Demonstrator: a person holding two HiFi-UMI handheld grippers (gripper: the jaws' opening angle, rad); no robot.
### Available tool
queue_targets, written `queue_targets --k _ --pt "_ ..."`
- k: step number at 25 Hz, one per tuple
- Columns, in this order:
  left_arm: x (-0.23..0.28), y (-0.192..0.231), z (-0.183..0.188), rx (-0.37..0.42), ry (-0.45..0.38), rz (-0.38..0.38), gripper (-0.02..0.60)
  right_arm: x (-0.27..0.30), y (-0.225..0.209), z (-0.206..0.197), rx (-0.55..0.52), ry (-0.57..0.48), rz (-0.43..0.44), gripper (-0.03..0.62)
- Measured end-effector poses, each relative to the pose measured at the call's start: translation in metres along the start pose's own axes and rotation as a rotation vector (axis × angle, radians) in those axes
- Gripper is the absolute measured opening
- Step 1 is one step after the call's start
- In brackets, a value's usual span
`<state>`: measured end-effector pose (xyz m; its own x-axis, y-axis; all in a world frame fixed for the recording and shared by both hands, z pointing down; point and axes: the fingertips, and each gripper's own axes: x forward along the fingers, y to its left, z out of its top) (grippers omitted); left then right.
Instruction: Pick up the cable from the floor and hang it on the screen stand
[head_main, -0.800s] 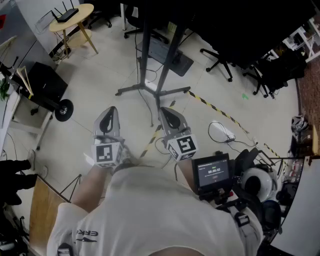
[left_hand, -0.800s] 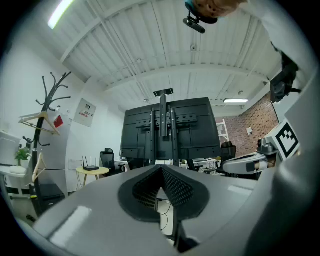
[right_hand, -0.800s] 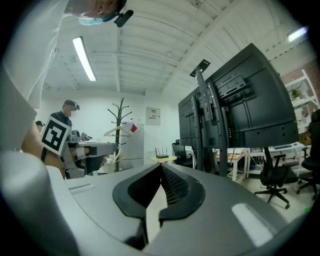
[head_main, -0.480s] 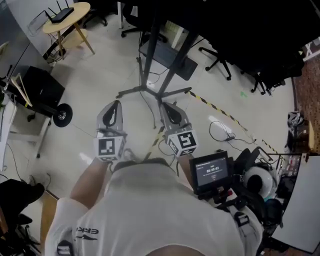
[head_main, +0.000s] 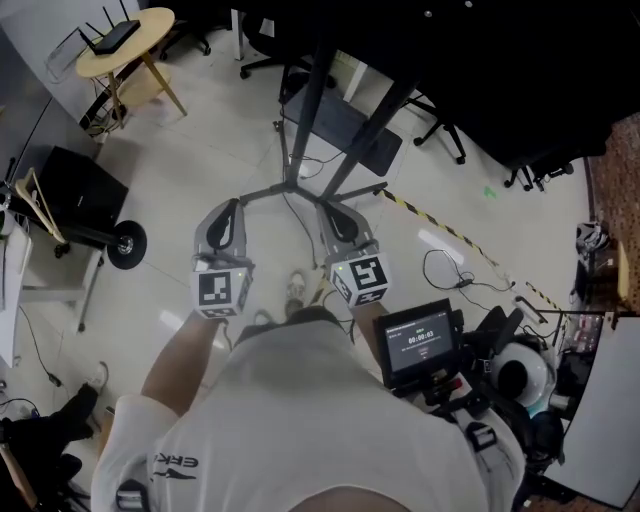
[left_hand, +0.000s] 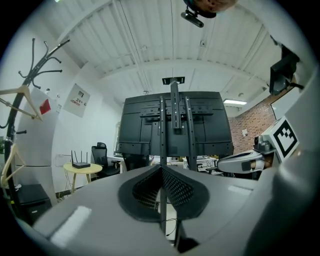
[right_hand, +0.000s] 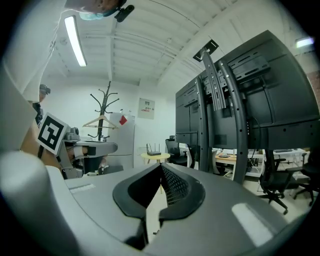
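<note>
The black screen stand (head_main: 305, 120) rises ahead of me, its base legs (head_main: 290, 186) spread on the pale floor. A thin dark cable (head_main: 447, 268) lies looped on the floor to the right, apart from both grippers. My left gripper (head_main: 228, 206) and right gripper (head_main: 331, 211) are held level side by side, just short of the stand's base. Both are shut with nothing between the jaws. The left gripper (left_hand: 161, 168) faces the stand's posts and the screen's back (left_hand: 173, 115). From the right gripper (right_hand: 161, 166), the stand (right_hand: 220, 100) is on the right.
A round yellow table (head_main: 122, 40) with a router stands far left, and a black wheeled case (head_main: 80, 185) sits below it. Office chairs (head_main: 440, 120) stand behind the stand. Yellow-black tape (head_main: 430, 215) crosses the floor. A coat rack (left_hand: 20, 100) stands on the left.
The stand's base has come closer to both grippers as the person steps forward. A shoe now shows between the grippers. Both grippers stay shut and empty.
</note>
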<state>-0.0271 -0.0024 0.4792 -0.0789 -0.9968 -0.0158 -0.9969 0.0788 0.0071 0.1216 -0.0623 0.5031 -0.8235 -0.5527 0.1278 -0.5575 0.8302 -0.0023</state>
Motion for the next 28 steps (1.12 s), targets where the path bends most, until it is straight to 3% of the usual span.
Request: queue_targets --k 11,17,22,28 --pt "0.121 0.03 0.013 0.056 -0.021 0.077 0.003 0.115 -0.08 0.022 0.0 -0.053 0.059 0.015" --pt "0.164 0.054 0.011 0.065 -0.013 0.07 0.003 0.158 -0.102 0.031 0.002 -0.061 0.041 0.015" --pt "0.2 0.072 0.006 0.061 -0.011 0.011 0.002 0.187 -0.112 0.027 0.008 -0.043 -0.008 0.015" --pt "0.25 0.129 -0.008 0.038 -0.011 -0.125 0.003 0.25 -0.105 0.023 0.013 -0.022 -0.147 0.015"
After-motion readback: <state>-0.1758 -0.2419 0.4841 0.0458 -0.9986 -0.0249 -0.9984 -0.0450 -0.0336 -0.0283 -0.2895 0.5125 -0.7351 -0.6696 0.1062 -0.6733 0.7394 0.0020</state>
